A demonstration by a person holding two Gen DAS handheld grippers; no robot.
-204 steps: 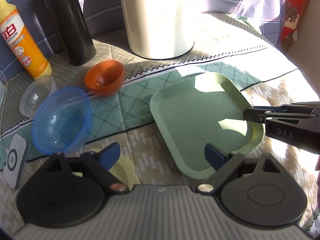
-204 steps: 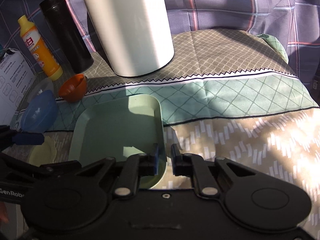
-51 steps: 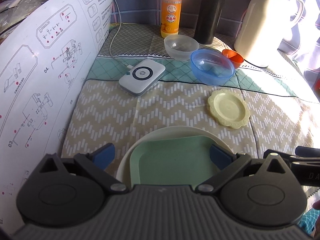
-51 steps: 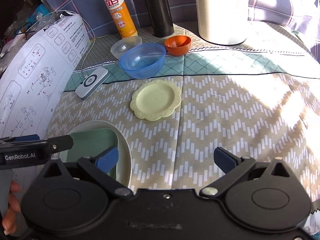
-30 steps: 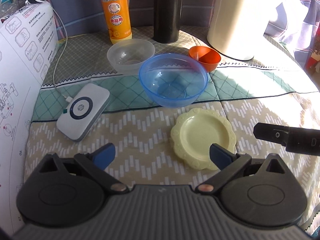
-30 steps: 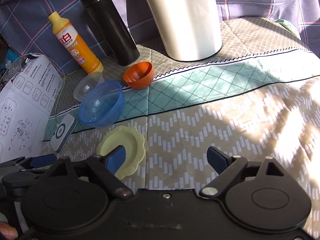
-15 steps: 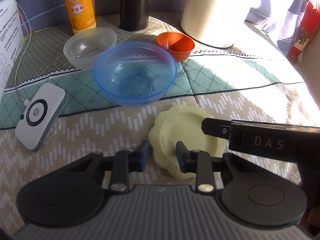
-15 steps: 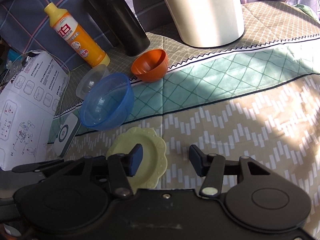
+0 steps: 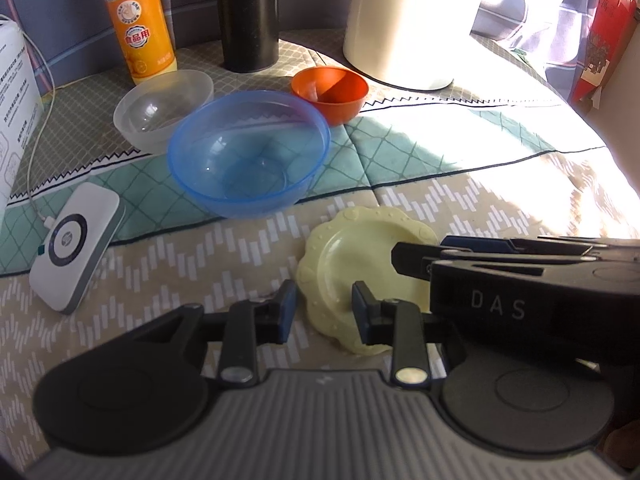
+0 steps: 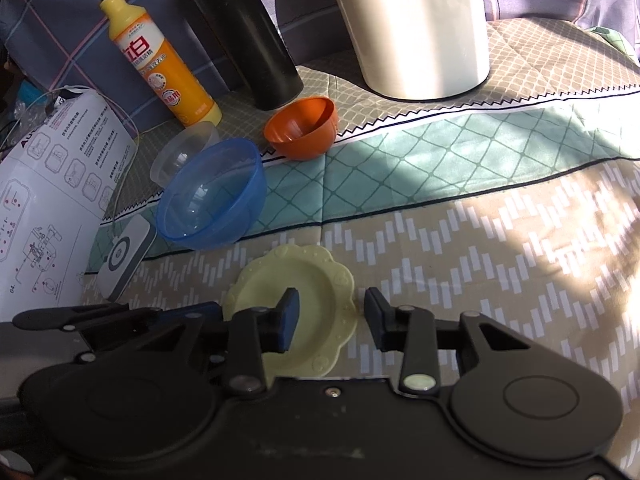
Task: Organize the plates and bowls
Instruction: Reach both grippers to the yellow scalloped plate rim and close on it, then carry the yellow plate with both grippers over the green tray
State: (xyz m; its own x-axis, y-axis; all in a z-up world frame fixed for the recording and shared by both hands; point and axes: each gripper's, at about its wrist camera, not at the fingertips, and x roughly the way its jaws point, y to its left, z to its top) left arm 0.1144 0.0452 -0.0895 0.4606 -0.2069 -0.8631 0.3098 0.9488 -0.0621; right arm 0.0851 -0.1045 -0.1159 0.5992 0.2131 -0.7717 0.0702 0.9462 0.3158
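Note:
A scalloped pale yellow plate [image 9: 356, 260] [image 10: 304, 280] lies flat on the patterned cloth. My left gripper [image 9: 324, 312] [image 10: 200, 314] straddles the plate's left rim with a narrow gap, its pads clear of it. My right gripper [image 10: 332, 318] [image 9: 400, 256] straddles the right rim; its jaws are closing and the pads are not touching the plate. Behind the plate stand a blue bowl [image 9: 248, 152] [image 10: 212, 196], a clear bowl [image 9: 160, 104] [image 10: 180, 152] and an orange bowl [image 9: 330, 92] [image 10: 302, 128].
Along the back stand an orange detergent bottle [image 9: 136, 20], a black flask [image 9: 246, 12] and a cream jug [image 9: 404, 20]. A white charger pad [image 9: 76, 252] with a cable lies left of the plate. A printed white box [image 10: 52, 200] blocks the far left.
Both grippers moved in and down onto the yellow plate from either side. Their jaws went from wide apart to narrow, the right still narrowing.

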